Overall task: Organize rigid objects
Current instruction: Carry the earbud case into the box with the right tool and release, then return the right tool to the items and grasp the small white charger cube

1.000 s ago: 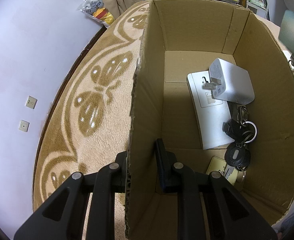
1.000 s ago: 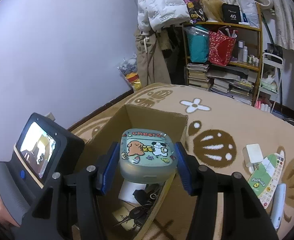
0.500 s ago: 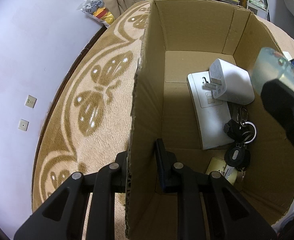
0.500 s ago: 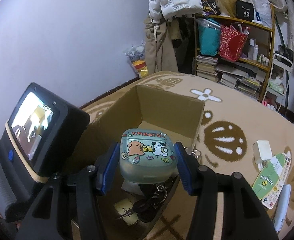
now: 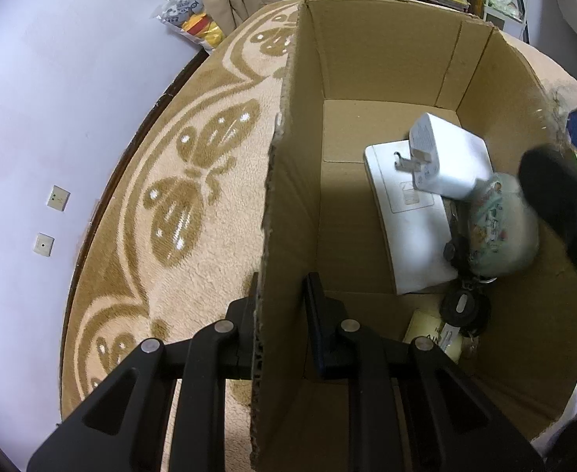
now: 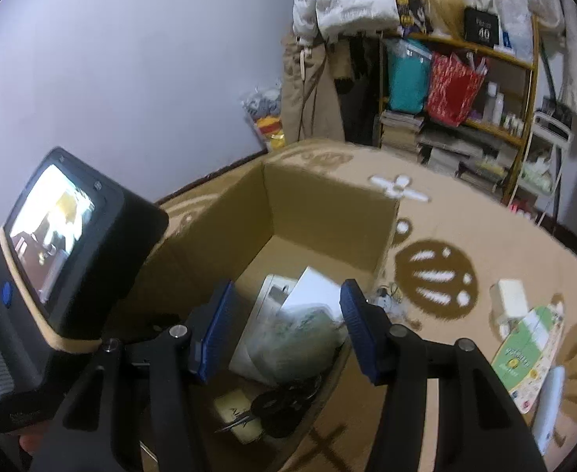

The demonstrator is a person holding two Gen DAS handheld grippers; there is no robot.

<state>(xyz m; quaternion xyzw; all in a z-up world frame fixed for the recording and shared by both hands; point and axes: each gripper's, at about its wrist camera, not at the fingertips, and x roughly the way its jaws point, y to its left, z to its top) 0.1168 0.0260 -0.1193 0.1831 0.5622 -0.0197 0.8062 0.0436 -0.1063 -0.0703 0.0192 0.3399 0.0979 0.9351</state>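
Left wrist view shows our left gripper [image 5: 280, 314] pinching the near side wall of the open cardboard box [image 5: 288, 204], one finger outside against the wall and the other inside it. The box stands on a beige carpet [image 5: 194, 181] with a brown leaf pattern. Inside the box, toward its right side, lies the pale green case [image 5: 500, 236] with cartoon stickers; it is blurred, and it rests on a bunch of black keys [image 5: 465, 310] and against the edge of a flat white device [image 5: 410, 228]. A white charger plug [image 5: 449, 161] lies on top of that white device, just beside the case. A small yellowish card [image 5: 426, 334] lies on the box floor next to the keys. In the right wrist view our right gripper [image 6: 284, 330] hangs above the box with its blue-padded fingers [image 6: 215, 330] spread wide and nothing between them; the green case [image 6: 300, 342] appears below them, inside the box and blurred. Out on the carpet to the right of the box we see a white adapter [image 6: 508, 299], a green and white packet [image 6: 528, 354] and a pale slim object [image 6: 548, 409], all well apart from the box.
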